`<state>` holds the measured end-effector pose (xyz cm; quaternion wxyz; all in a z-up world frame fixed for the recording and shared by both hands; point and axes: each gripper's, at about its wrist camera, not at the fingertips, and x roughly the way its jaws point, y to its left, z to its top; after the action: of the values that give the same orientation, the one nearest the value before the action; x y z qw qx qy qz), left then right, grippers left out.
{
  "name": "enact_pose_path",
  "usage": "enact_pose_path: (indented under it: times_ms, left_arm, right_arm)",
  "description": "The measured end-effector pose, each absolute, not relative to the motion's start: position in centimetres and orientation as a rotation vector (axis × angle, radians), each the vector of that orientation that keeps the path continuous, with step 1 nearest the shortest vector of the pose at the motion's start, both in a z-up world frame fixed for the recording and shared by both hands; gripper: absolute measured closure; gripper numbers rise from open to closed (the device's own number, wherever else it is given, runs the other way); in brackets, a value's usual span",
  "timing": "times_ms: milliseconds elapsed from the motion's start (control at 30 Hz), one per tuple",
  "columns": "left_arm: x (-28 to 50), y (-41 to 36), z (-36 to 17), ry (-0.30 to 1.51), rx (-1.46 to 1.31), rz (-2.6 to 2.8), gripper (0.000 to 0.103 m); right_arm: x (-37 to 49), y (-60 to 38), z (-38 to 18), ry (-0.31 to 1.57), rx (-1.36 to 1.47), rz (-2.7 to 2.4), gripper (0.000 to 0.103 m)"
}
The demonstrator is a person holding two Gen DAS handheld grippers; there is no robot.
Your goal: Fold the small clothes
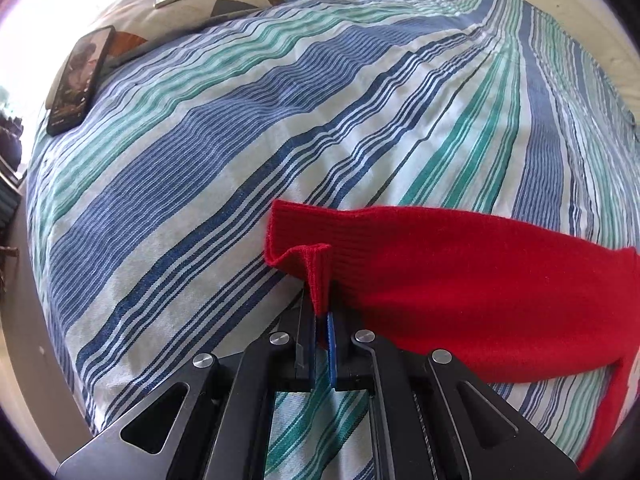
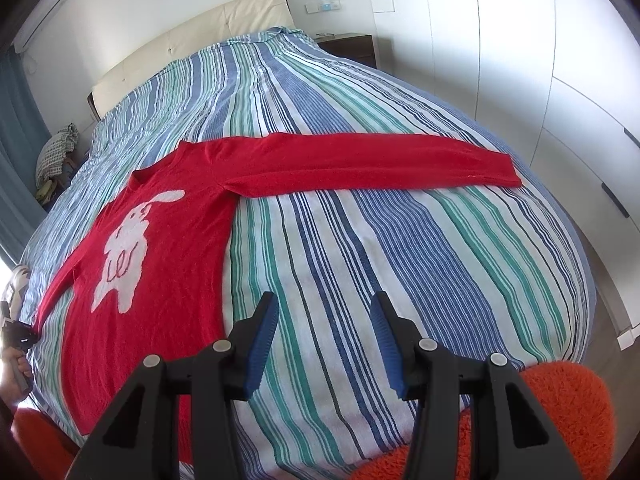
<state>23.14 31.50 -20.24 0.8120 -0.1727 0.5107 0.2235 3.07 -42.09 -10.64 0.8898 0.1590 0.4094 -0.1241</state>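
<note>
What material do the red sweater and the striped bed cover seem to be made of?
Red sweater: likely knitted wool or acrylic, matte and slightly fuzzy, with ribbing at the cuff. Striped bed cover: probably woven cotton, matte, with a fine visible weave.

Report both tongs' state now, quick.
Left tongs: shut on the red sweater's sleeve cuff.
Right tongs: open, holding nothing, above the striped bedspread.

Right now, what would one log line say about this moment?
left tongs: shut on sleeve cuff | right tongs: open, above striped bedspread | red sweater: flat, other sleeve outstretched
</note>
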Motion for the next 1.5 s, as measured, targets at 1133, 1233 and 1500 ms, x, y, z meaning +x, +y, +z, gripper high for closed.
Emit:
enact_pose_path:
  times_ms: [1133,1233,1500]
  left_arm:
    - [15.0,13.0,-18.2,1.084,-0.137,0.127,0.013]
    - [15.1,12.7,-19.9,1.096,-0.074,0.125,0.008]
    - [15.2,13.7,-20.3,1.088,-0.107,0.136,0.0]
  right_arm:
    - [6.4,-41.7,-14.5,0.965,0.407,-0.217,0.044]
    - [6.8,-41.9,-16.3,1.051,0.409,-0.236,0.044]
    - [7.1,-41.2,-17.1,1.064,0.38,-0.214,0.029]
